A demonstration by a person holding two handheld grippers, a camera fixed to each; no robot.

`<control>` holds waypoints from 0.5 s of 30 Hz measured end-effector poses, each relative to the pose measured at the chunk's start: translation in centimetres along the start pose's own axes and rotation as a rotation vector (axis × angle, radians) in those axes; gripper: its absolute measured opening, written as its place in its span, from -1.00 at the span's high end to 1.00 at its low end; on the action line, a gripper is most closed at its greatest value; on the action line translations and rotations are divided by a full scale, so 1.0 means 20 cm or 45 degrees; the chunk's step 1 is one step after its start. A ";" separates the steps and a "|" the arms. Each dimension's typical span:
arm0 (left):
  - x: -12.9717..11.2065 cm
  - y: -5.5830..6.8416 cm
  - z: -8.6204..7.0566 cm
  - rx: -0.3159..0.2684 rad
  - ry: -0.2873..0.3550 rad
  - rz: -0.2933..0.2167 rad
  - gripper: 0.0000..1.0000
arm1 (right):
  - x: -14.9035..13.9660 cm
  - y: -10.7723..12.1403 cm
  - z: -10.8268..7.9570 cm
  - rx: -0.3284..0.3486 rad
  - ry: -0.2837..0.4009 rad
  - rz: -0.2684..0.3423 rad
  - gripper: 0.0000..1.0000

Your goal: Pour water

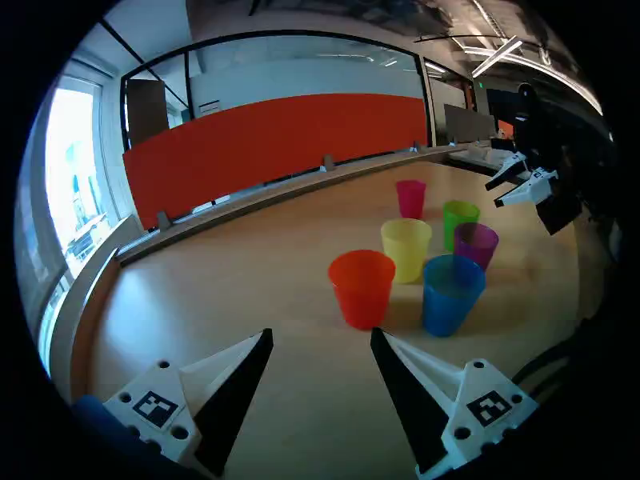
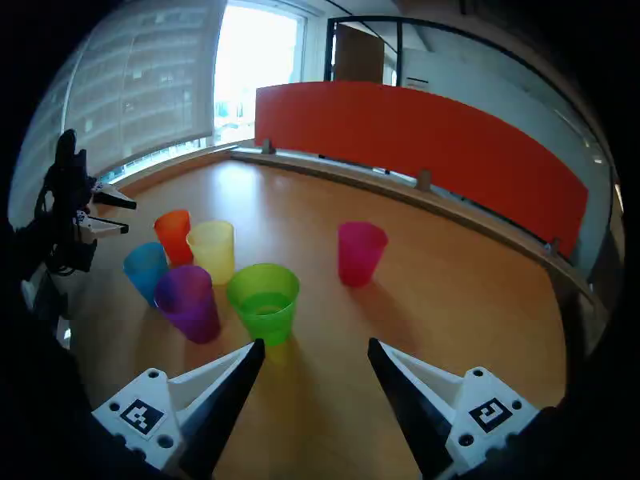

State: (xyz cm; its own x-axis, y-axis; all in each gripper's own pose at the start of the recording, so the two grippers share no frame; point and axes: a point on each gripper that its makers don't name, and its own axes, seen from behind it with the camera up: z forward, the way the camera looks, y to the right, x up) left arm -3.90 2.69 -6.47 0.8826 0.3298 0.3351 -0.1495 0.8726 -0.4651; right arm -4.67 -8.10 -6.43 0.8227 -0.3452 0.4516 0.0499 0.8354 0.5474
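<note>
Several plastic cups stand upright on a wooden table (image 1: pixel 264 264). In the left gripper view an orange cup (image 1: pixel 362 288) and a blue cup (image 1: pixel 452 294) are nearest, with a yellow cup (image 1: pixel 406 249), a purple cup (image 1: pixel 476 245), a green cup (image 1: pixel 460 222) and a pink cup (image 1: pixel 410 198) behind. My left gripper (image 1: pixel 322 340) is open, just short of the orange cup. In the right gripper view my right gripper (image 2: pixel 316 348) is open, close to the green cup (image 2: pixel 263 302), with the purple cup (image 2: pixel 189 302) to its left and the pink cup (image 2: pixel 361 253) standing apart.
A long orange panel (image 1: pixel 272 144) runs behind the table's far edge, with windows (image 2: pixel 248 60) beyond. The other gripper (image 1: pixel 524 186) hovers at the right past the cups in the left gripper view. Bare tabletop (image 2: pixel 480 320) lies right of the pink cup.
</note>
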 end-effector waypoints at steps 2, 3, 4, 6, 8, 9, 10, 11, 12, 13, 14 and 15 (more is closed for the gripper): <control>0.01 -0.04 0.00 0.038 0.015 -0.028 -0.81 | 0.01 0.02 -0.01 -0.027 0.016 0.030 -1.00; 0.02 -0.06 -0.01 0.057 0.024 -0.041 -0.81 | 0.02 0.03 -0.01 -0.041 0.026 0.045 -1.00; 0.02 -0.09 -0.01 0.079 0.037 -0.057 -0.81 | 0.03 0.04 -0.01 -0.058 0.041 0.063 -1.00; 0.03 -0.12 -0.01 0.115 0.059 -0.084 -0.81 | 0.06 0.07 -0.02 -0.085 0.066 0.092 -1.00; 0.03 -0.14 0.00 0.136 0.075 -0.111 -0.81 | 0.07 0.09 -0.03 -0.102 0.088 0.114 -1.00; 0.03 -0.15 0.00 0.144 0.081 -0.122 -0.81 | 0.08 0.09 -0.03 -0.111 0.097 0.122 -1.00; 0.04 -0.16 0.00 0.150 0.086 -0.130 -0.81 | 0.08 0.11 -0.03 -0.124 0.104 0.126 -1.00; 0.04 -0.16 0.01 0.156 0.090 -0.137 -0.81 | 0.08 0.12 -0.03 -0.134 0.110 0.130 -1.00; 0.04 -0.16 0.01 0.161 0.094 -0.142 -0.81 | 0.08 0.13 -0.03 -0.145 0.116 0.133 -1.00; 0.04 -0.17 0.01 0.165 0.098 -0.144 -0.81 | 0.09 0.14 -0.03 -0.158 0.123 0.134 -1.00; 0.04 -0.17 0.01 0.168 0.101 -0.145 -0.81 | 0.09 0.15 -0.03 -0.170 0.130 0.135 -1.00; 0.04 -0.17 0.02 0.173 0.105 -0.147 -0.81 | 0.09 0.15 -0.03 -0.179 0.136 0.135 -1.00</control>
State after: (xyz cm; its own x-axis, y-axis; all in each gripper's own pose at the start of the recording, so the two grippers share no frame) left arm -2.77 0.13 -4.32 0.9301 0.1988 0.3089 -0.0989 0.9453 -0.3107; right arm -2.68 -5.94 -4.36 0.8825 -0.2110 0.4202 0.0323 0.9188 0.3934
